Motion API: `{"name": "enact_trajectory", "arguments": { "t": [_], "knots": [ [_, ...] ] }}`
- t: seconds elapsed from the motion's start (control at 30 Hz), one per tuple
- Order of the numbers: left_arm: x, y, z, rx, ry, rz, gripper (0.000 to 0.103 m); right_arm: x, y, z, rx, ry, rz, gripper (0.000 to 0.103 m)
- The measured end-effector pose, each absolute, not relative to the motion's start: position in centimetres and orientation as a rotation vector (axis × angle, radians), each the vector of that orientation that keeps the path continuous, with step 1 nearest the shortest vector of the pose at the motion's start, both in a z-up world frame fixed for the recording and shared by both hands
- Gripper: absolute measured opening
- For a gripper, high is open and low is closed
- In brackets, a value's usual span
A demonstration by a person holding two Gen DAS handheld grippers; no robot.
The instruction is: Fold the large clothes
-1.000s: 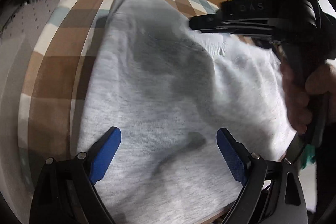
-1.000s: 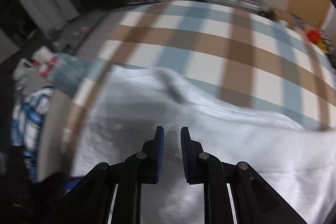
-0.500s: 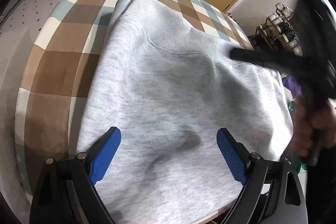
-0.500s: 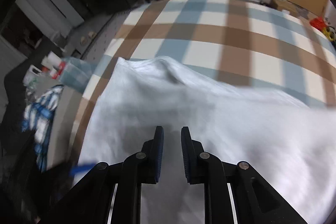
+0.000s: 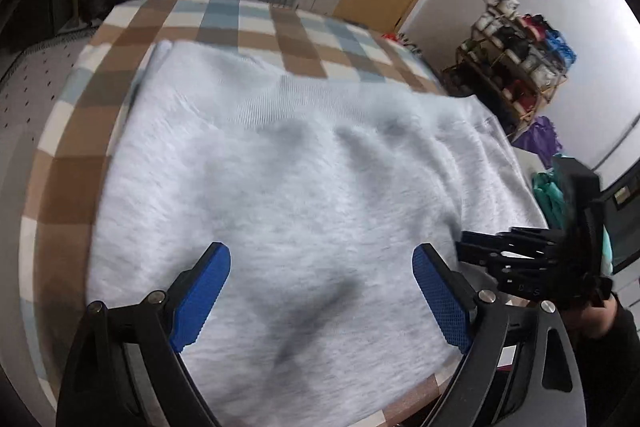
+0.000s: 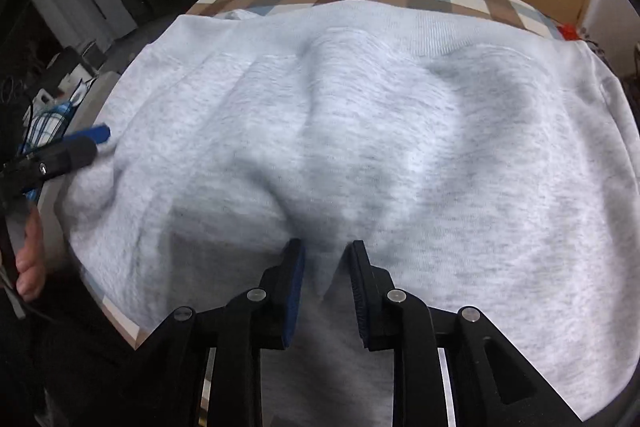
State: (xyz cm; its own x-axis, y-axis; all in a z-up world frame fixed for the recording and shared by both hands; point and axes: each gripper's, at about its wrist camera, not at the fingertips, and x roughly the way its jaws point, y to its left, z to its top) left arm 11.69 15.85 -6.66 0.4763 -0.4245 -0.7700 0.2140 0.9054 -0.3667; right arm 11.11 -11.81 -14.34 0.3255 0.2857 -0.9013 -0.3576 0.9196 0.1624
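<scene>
Since this is a light grey, heathered fleece sweatshirt (image 5: 304, 187), thick and floppy, I'd expect it to drape and slump rather than hold any shape, so no crisp creases without smoothing. It lies spread over the brown, blue and white checked tabletop (image 5: 224, 23), covering most of it, with its near edge hanging over the table's front edge. Soft ridges and dips run across the middle.

The left gripper (image 5: 320, 303) hovers over the near part with its blue pads (image 5: 202, 295) spread wide, nothing between them. The right gripper (image 6: 326, 291) is only narrowly parted, and its jaws have just been opening a bit. A small peak of grey fabric sits right in the gap, but I can't tell if the pads actually press on it.

Where to grab? Probably the ribbed hem or a doubled seam edge, where the cloth is thicker and less likely to slip out. It looks light enough, but pinch a single layer mid-panel and you'd likely just drag a wrinkle along.
</scene>
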Motion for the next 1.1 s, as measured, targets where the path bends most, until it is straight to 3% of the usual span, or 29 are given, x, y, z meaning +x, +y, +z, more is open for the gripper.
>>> {"name": "enact_trajectory", "arguments": {
  "t": [0.2,0.43,0.73,0.93,1.1],
  "knots": [
    [10.8,15.1,-6.6,-0.201,1.021,-0.38,0.09,8.4,-11.2,-10.7,0.043,1.092,0.53,0.025],
    [10.7,15.7,-7.0,-0.239,1.047,-0.363,0.09,6.5,-6.7,-14.7,-0.064,1.033,0.501,0.026],
    [10.2,16.3,-7.0,-0.236,1.053,-0.346,0.09,4.8,-7.7,-11.3,-0.003,1.045,0.524,0.026],
    [9.7,15.5,-7.2,-0.222,1.059,-0.347,0.09,4.5,-8.7,-15.9,0.028,1.095,0.477,0.023],
    [8.1,10.8,-8.9,0.131,1.046,-0.312,0.091,4.9,-10.7,-15.6,0.194,1.098,0.502,0.023]
  ]
}}
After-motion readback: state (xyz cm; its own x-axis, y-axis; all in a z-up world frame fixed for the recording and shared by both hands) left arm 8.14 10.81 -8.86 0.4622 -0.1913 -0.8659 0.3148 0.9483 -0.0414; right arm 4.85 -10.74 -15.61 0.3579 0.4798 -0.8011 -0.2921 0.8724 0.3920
